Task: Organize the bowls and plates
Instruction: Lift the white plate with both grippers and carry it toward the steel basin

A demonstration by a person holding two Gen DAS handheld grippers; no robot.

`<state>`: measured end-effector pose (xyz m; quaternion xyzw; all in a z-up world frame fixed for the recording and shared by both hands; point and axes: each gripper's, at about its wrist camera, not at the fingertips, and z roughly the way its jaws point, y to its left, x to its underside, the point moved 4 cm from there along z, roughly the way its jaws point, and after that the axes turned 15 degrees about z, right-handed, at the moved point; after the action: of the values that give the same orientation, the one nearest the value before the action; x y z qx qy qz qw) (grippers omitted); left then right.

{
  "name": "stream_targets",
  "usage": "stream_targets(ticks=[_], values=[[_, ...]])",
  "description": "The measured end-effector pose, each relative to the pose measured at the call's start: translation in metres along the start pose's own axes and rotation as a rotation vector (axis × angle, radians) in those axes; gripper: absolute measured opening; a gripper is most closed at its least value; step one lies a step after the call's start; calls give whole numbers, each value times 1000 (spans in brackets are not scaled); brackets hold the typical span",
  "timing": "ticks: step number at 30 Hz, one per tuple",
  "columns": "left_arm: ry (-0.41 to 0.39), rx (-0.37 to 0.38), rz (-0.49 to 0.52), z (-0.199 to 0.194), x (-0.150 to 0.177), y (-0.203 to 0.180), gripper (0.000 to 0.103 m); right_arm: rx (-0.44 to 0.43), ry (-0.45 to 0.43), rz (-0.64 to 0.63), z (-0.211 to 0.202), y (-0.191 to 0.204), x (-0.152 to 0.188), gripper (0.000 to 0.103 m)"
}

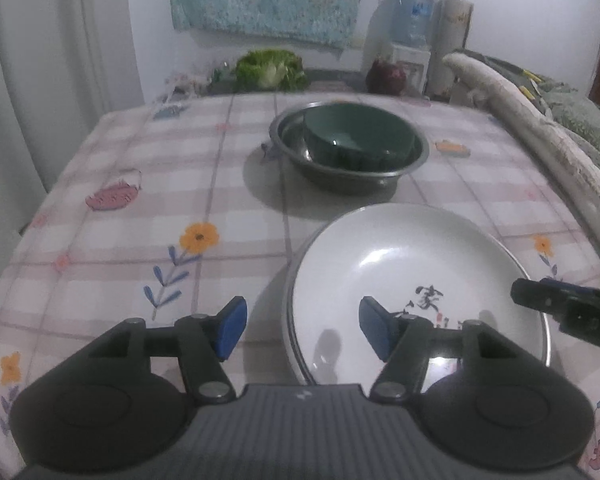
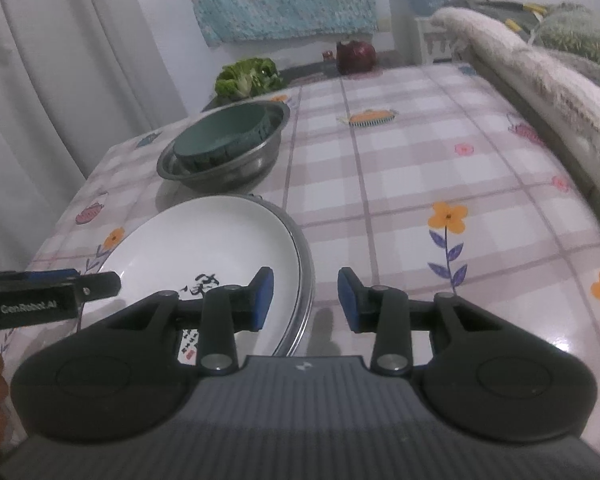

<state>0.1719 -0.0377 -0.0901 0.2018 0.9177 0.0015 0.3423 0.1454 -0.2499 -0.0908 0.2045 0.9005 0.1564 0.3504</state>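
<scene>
A white plate (image 1: 412,276) with black characters lies on a metal plate whose rim (image 1: 290,320) shows beneath it, near the table's front. Behind it a green bowl (image 1: 360,136) sits inside a steel bowl (image 1: 340,172). My left gripper (image 1: 302,330) is open and straddles the plates' left rim. My right gripper (image 2: 305,298) is open and straddles the plates' right rim (image 2: 306,280). The white plate (image 2: 204,248), green bowl (image 2: 224,136) and steel bowl (image 2: 228,168) also show in the right wrist view. Neither gripper holds anything.
The table has a checked floral cloth (image 1: 140,200). At its far edge lie a green cabbage (image 1: 270,66) and a dark red object (image 1: 386,76). A cushioned sofa edge (image 1: 540,140) runs along the right; a curtain (image 1: 40,60) hangs at the left.
</scene>
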Motion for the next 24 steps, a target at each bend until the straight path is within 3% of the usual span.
stream_targets(ticks=[5, 14, 24], values=[[21, 67, -5, 11, -2, -6, 63, -31, 46, 32, 10, 0, 1, 39], [39, 51, 13, 12, -5, -13, 63, -85, 80, 64, 12, 1, -1, 39], [47, 78, 42, 8, -5, -30, 63, -57, 77, 79, 2, -12, -1, 39]])
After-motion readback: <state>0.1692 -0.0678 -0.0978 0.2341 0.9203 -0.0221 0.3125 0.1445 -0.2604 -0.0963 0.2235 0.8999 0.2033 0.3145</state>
